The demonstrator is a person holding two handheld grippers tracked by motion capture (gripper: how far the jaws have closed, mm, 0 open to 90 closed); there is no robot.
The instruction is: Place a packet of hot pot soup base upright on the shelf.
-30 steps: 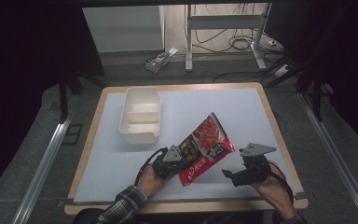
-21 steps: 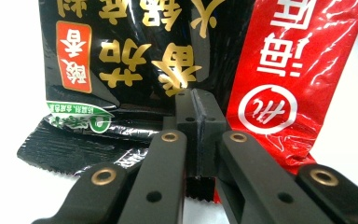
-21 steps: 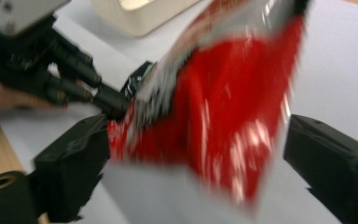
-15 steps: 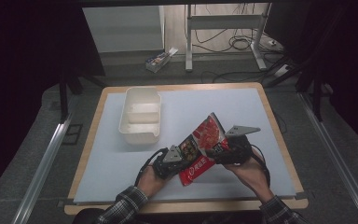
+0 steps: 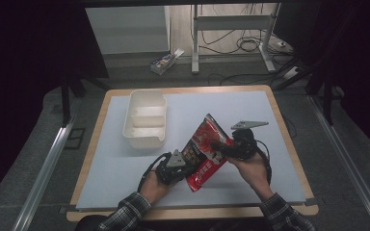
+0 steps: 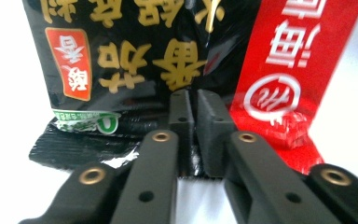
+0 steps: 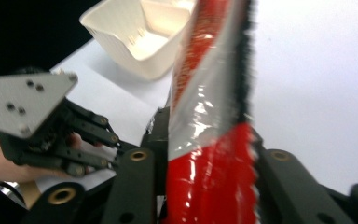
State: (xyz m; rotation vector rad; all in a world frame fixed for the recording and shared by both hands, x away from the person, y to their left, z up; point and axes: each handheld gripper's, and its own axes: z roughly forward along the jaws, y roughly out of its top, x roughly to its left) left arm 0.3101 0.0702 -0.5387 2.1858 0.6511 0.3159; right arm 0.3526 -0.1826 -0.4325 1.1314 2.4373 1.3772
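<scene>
The right gripper (image 5: 224,146) has come in from the near right part of the table and now sits against the red and black snack bag (image 5: 203,150), where a second ago it stood well off to the right with its jaws spread wide. Those jaws have just been closing, and the right gripper view shows the bag's crimped edge (image 7: 214,140) standing between them, the black links hugging it on both sides, so I take it to be pinched there. The left gripper (image 5: 182,166) hasn't budged: its jaws are nearly together and clamped on the bag's sealed bottom strip (image 6: 135,154), as the left gripper view shows. So the bag is now held by both hands, which to me means a two-handed job is starting, likely pulling the pack open or carrying it to the white tray (image 5: 145,119); I can't say which. The bag hangs above the blue table mat (image 5: 125,163), near the front edge and a little right of centre, clear of the tray, which lies farther back and left. Its long axis runs diagonally from the near-left end at the left gripper up to the far-right corner, which is the highest point, with the printed face turned up and towards the person.
</scene>
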